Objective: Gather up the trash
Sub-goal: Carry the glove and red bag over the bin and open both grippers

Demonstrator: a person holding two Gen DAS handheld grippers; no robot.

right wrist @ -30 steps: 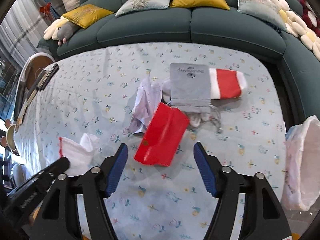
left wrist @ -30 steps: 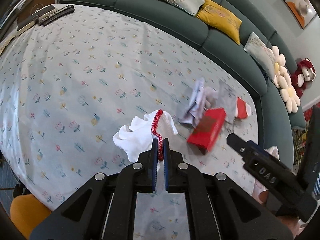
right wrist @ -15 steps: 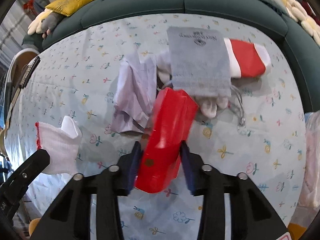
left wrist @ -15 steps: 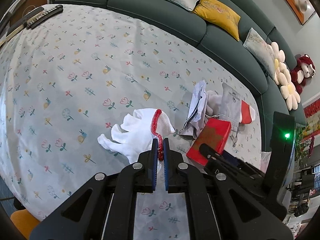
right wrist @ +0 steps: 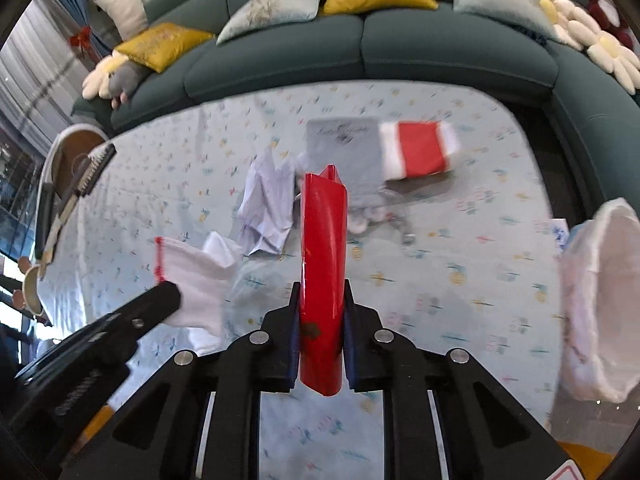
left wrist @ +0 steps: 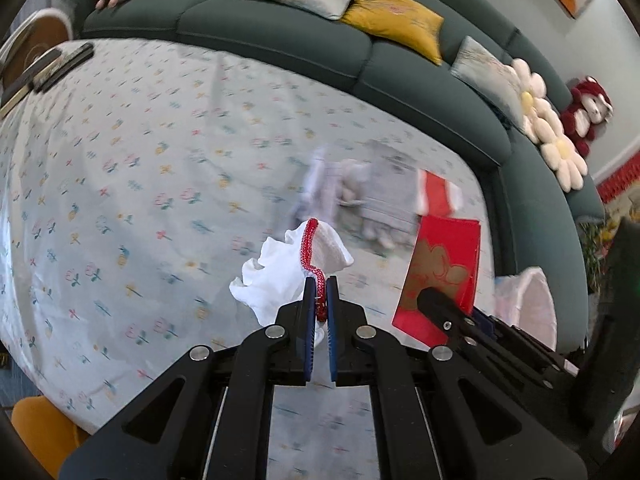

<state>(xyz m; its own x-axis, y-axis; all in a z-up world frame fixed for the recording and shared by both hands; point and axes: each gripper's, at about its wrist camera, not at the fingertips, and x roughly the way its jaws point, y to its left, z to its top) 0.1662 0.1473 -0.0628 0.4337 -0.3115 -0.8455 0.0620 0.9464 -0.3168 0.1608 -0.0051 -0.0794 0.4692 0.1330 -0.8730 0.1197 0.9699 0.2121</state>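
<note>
My left gripper (left wrist: 319, 284) is shut on the red cuff of a white glove (left wrist: 280, 276), which hangs crumpled just above the floral tablecloth (left wrist: 140, 168). A long red packet (right wrist: 324, 232) stands on end between the pads of my right gripper (right wrist: 322, 292). The jaws are closing on it and press its sides. From the left wrist view, the red packet (left wrist: 444, 264) is raised off the table at the right. The glove (right wrist: 196, 272) shows at the lower left of the right wrist view.
A grey pouch (right wrist: 344, 148), a red-and-white packet (right wrist: 416, 148) and crumpled lilac paper (right wrist: 268, 204) lie mid-table. An open white bag (right wrist: 600, 292) hangs at the table's right edge. A dark green sofa (right wrist: 360, 52) curves behind. Remotes (right wrist: 94, 168) lie far left.
The right gripper's jaws came together around the red packet and raised it off the cloth, turning it upright. The left gripper shifted toward the right with the glove still in it.
</note>
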